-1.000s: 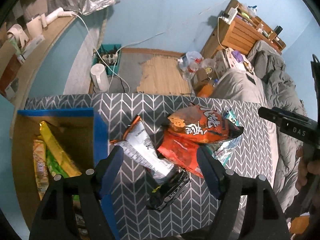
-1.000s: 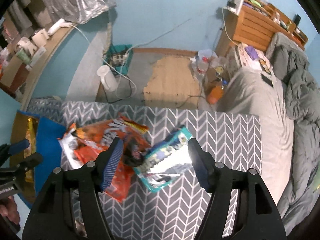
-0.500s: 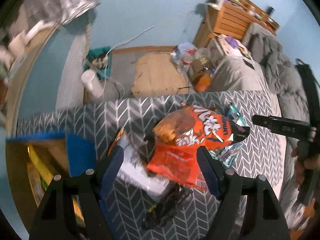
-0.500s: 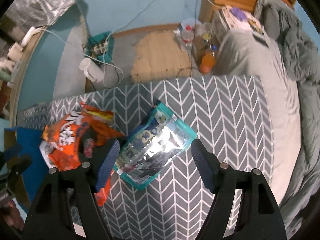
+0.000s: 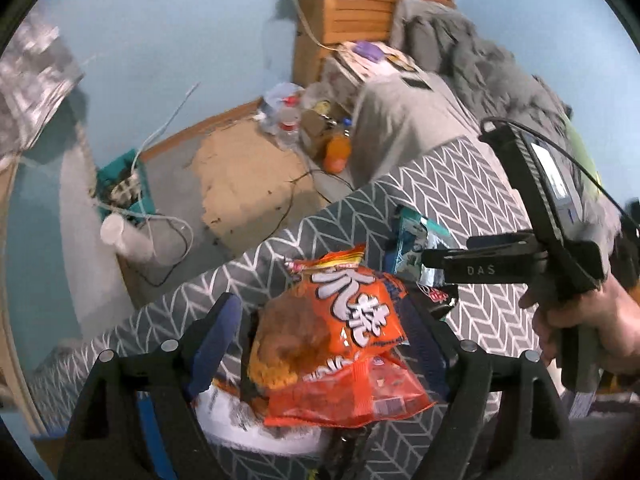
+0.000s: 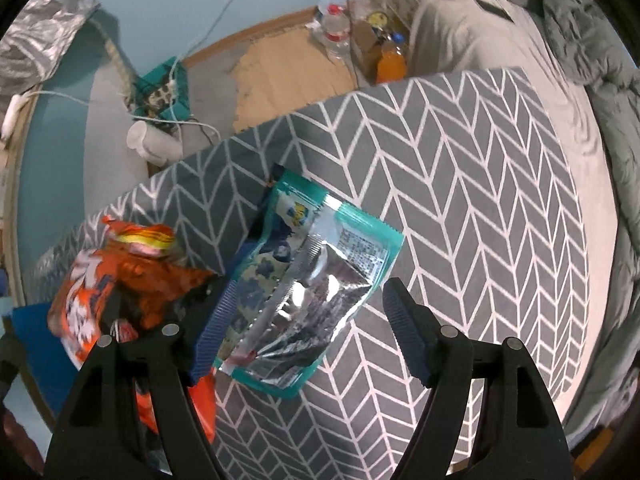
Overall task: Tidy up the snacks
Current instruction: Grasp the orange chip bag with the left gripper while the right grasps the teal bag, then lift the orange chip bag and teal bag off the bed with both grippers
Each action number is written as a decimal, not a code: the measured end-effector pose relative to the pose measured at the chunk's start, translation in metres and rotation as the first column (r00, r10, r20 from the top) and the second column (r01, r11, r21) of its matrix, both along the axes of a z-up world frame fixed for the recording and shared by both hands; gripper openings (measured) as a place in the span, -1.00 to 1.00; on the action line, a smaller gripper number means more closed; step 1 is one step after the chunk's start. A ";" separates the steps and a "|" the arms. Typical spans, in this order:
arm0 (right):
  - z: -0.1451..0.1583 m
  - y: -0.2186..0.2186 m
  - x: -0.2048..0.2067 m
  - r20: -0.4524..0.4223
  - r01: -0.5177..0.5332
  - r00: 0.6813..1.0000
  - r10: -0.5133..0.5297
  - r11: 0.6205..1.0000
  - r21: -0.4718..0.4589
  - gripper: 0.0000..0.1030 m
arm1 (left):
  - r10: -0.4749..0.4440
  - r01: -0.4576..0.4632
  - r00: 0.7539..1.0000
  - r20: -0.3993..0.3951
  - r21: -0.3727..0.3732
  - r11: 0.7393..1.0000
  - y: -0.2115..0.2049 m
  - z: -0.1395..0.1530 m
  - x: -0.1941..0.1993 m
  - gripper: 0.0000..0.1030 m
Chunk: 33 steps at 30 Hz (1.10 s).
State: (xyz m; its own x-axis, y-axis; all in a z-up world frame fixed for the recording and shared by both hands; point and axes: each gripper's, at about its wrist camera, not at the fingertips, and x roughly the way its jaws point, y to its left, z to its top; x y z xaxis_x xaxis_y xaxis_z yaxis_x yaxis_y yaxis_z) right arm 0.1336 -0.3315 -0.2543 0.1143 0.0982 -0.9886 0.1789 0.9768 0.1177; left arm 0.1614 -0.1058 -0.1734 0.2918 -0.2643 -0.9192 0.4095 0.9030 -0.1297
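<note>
An orange snack bag (image 5: 340,344) lies on top of a pile on the grey chevron table (image 5: 472,200), between the open jaws of my left gripper (image 5: 320,320). A white bag (image 5: 240,420) lies under it. A teal and silver pouch (image 6: 304,284) lies flat on the table, between the open jaws of my right gripper (image 6: 308,320). The orange bag also shows in the right wrist view (image 6: 120,280), left of the pouch. The right gripper shows from the side in the left wrist view (image 5: 480,268), just above the pouch (image 5: 412,244).
A blue-edged box corner (image 6: 32,320) sits at the table's left end. Beyond the table's far edge are the floor, a cable tangle (image 5: 124,188), bottles (image 5: 336,152) and a bed with grey bedding (image 5: 460,64) on the right.
Both grippers have come lower and closer to the snacks. The left view swung right, so the box has left its view. The teal pouch now fills the space between the right jaws.
</note>
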 end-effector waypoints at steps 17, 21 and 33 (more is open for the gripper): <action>-0.043 0.008 0.011 -0.078 0.055 0.995 -0.056 0.998 -0.014 0.46 | -0.186 0.194 0.970 -0.154 0.036 0.980 -0.018 -0.051 0.011 0.71; -0.046 0.012 0.009 -0.068 -0.010 0.998 0.006 0.998 -0.056 0.49 | -0.186 0.193 0.967 -0.174 0.023 0.981 -0.020 -0.057 0.014 0.76; -0.039 0.007 -0.008 -0.047 -0.201 0.980 0.195 0.963 -0.180 0.32 | -0.228 0.244 0.955 -0.189 0.061 0.968 -0.036 -0.062 0.009 0.78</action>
